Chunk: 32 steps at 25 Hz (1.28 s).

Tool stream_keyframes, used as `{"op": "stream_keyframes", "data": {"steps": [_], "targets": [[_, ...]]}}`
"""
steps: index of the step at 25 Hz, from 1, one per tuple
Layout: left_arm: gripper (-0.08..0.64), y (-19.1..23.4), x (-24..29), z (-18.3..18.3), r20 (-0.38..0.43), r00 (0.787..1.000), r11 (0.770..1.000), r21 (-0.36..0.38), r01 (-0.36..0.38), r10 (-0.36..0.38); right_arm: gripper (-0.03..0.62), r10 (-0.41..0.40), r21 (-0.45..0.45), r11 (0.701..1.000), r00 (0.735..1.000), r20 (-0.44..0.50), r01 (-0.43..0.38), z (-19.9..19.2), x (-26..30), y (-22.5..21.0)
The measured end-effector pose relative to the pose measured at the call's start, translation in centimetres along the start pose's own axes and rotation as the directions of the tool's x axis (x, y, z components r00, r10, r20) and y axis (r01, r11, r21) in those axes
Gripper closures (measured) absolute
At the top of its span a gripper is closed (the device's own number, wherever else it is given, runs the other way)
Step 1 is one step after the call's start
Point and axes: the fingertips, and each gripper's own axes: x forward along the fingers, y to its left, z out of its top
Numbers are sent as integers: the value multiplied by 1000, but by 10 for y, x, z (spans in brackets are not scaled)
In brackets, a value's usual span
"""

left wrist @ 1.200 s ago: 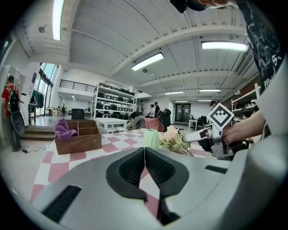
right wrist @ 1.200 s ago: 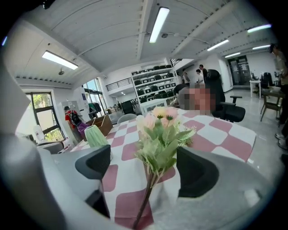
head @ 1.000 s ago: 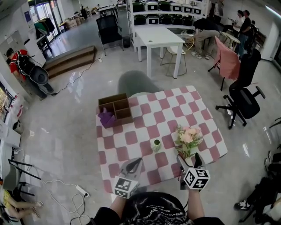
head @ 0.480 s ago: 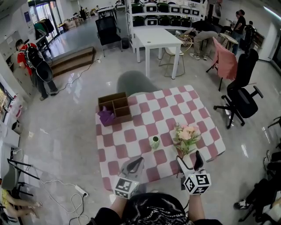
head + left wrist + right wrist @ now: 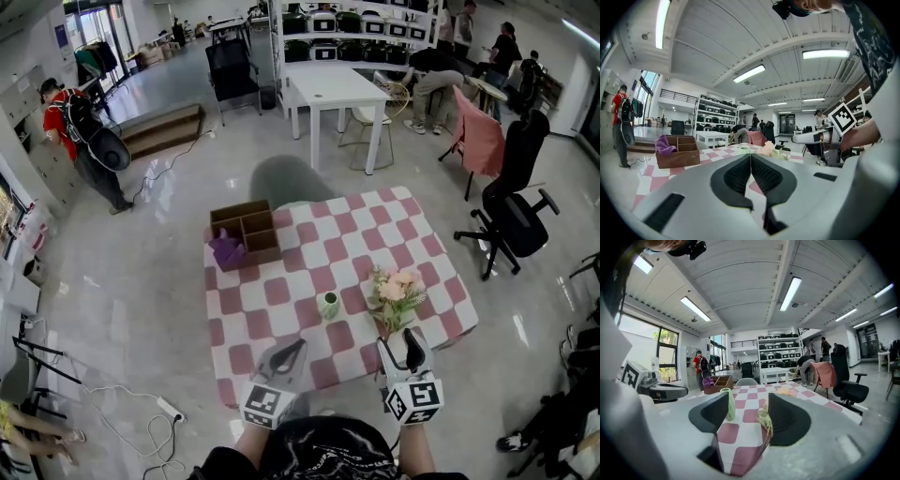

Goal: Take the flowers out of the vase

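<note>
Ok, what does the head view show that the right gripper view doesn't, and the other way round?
Only the head view: the whole checked cloth and the pink flowers from above, and the power strip on the floor. Only the right gripper view: the stems between the closing jaws of the right gripper, beside one pad, and the ceiling lights. Both: the green vase with no flowers in it, the box with a purple cloth, and the left gripper.
</note>
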Motion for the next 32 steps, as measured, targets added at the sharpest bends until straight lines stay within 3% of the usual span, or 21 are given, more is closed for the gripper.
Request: {"op": "stream_keyframes", "data": {"steps": [8, 13, 32], "targets": [[548, -2, -2, -2, -7, 1000, 1000, 17, 2, -2, 501, -22, -29, 999, 1000, 12, 22, 1, -8, -1], [548, -9, -1, 5, 5, 1000, 999, 24, 21, -21, 582, -35, -35, 999, 999, 0, 35, -2, -10, 0], [549, -10, -8, 3, 0, 1000, 1000, 25, 5, -5, 588, -34, -74, 997, 999, -33, 32, -12, -11, 4]]}}
